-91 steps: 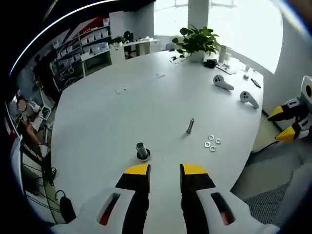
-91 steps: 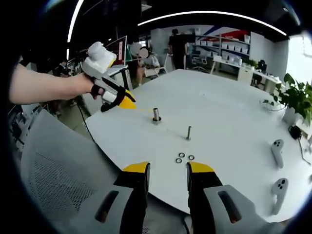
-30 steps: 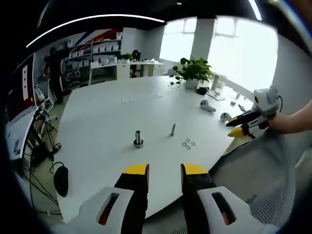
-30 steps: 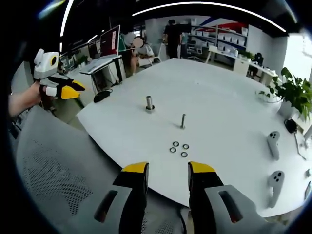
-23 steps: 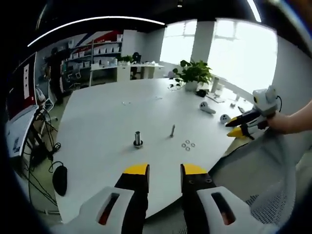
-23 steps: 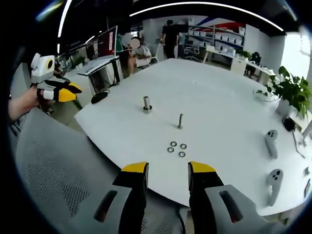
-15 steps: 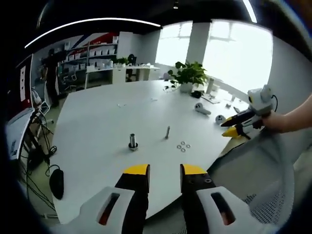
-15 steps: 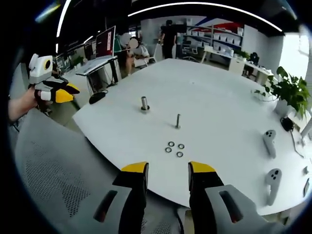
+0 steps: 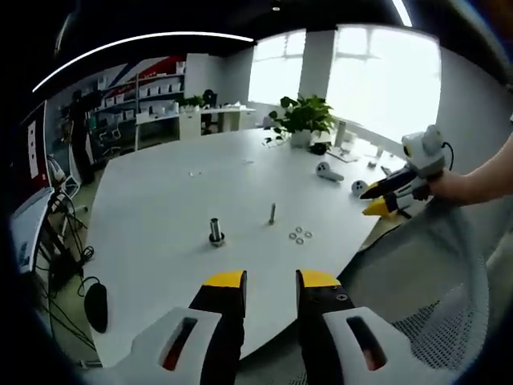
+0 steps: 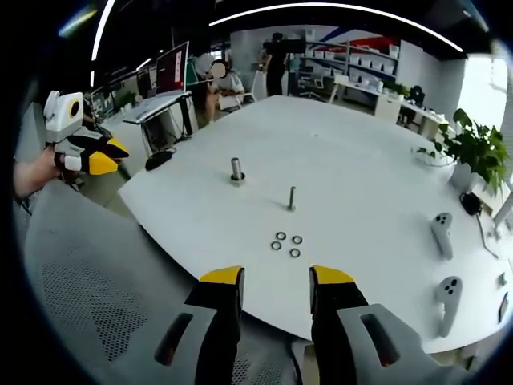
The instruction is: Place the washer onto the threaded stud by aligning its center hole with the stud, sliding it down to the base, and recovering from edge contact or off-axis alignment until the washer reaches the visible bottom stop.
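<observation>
Several small washers (image 9: 299, 235) (image 10: 286, 244) lie loose on the white round table (image 9: 160, 208) (image 10: 369, 200). Beyond them a thin threaded stud (image 9: 272, 213) (image 10: 292, 198) stands upright. A thicker stud on a round base (image 9: 215, 233) (image 10: 236, 171) stands to its left. My left gripper (image 9: 271, 281) is open and holds nothing, back from the table's edge; it also appears at the left (image 10: 86, 152), held by a hand. My right gripper (image 10: 276, 279) is open too, short of the table's near edge; it also appears at the right (image 9: 393, 191).
Two white hand controllers (image 10: 439, 233) (image 9: 325, 170) lie on the far side of the table by a potted plant (image 9: 303, 116) (image 10: 473, 152). A grey mesh chair back (image 10: 88, 273) (image 9: 417, 273) stands between the grippers and the table. People are at desks behind (image 10: 276, 60).
Over three seconds both grippers have drawn back off the table to behind the chair, and the left one has left the thick stud. In the last second the views only drift slightly.
</observation>
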Action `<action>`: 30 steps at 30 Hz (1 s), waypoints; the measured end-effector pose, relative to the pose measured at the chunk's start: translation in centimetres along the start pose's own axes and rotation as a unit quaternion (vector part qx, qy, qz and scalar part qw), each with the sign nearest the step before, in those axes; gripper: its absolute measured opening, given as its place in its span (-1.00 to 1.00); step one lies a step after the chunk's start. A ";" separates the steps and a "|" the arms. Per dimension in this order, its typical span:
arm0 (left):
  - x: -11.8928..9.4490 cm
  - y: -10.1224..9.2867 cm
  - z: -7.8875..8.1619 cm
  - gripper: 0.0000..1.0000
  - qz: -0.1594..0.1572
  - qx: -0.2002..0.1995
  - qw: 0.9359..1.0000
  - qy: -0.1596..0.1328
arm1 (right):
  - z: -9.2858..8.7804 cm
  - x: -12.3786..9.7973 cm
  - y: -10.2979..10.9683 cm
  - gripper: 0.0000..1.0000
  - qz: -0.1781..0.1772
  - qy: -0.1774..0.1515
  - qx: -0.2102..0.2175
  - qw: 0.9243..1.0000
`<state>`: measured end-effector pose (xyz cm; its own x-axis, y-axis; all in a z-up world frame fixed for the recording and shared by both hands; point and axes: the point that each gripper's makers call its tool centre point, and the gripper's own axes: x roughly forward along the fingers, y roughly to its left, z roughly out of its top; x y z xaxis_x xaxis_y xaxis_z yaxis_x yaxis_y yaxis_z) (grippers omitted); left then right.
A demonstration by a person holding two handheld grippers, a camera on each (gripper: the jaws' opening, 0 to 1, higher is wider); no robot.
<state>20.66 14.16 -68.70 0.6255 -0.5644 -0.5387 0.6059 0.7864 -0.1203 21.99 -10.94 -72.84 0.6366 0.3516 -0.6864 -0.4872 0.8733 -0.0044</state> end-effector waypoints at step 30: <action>0.0 1.1 -0.4 -0.59 0.036 0.013 0.999 0.013 | 0.5 0.1 0.5 -0.28 0.022 -0.010 0.006 1.000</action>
<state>21.17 15.14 -69.14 0.6550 -0.5005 -0.5660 0.5732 0.8173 -0.0594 22.11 -10.28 -72.57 0.6275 0.3962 -0.6703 -0.5069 0.8613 0.0345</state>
